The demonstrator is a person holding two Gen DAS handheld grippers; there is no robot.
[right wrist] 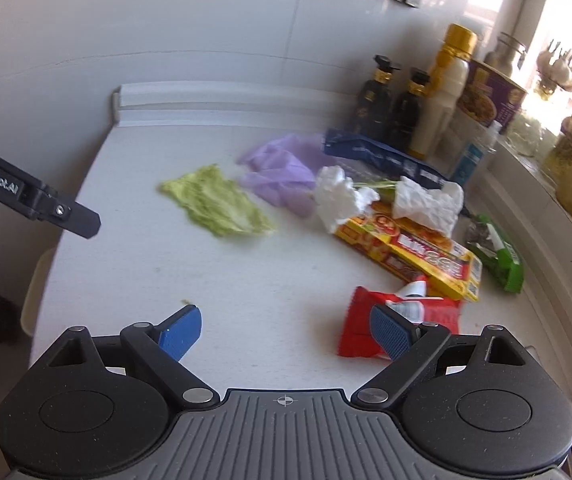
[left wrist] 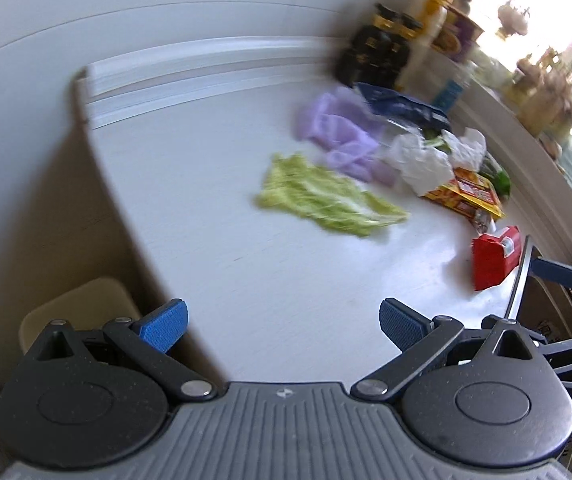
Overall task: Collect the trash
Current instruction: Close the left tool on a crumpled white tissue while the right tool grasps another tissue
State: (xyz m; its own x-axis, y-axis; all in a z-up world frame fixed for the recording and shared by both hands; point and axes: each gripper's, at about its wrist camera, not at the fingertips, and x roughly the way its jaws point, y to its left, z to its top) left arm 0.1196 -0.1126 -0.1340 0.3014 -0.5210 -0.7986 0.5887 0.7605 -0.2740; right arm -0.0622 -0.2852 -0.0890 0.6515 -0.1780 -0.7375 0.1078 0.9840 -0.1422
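Nothing looks collected yet: all the trash lies loose on the white counter [right wrist: 134, 264], and no bin or bag standing open to receive it can be made out in either view.

Going from biggest piece down, the right wrist view shows a purple plastic bag [right wrist: 282, 172] in the upper middle of the frame, a yellow food box [right wrist: 409, 252] right of centre, a limp green cabbage leaf [right wrist: 218, 204] left of centre, a red wrapper [right wrist: 397, 320] at lower right, a green packet [right wrist: 497, 256] at the far right, and 2 crumpled white tissues [right wrist: 425, 200] resting on the box.

The right gripper [right wrist: 286, 336] is spread wide with nothing between its blue pads, its right pad overlapping the red wrapper in the frame. The left gripper [left wrist: 282, 324] is likewise spread and empty, low over bare counter at the bottom of its frame.

Judged from this, every piece is left to pick up.

The right view is sharper and alone shows wall sockets at top centre and the green packet whole. The left view, blurred, alone shows the counter's left edge and a beige seat [left wrist: 82, 304] below it at lower left.
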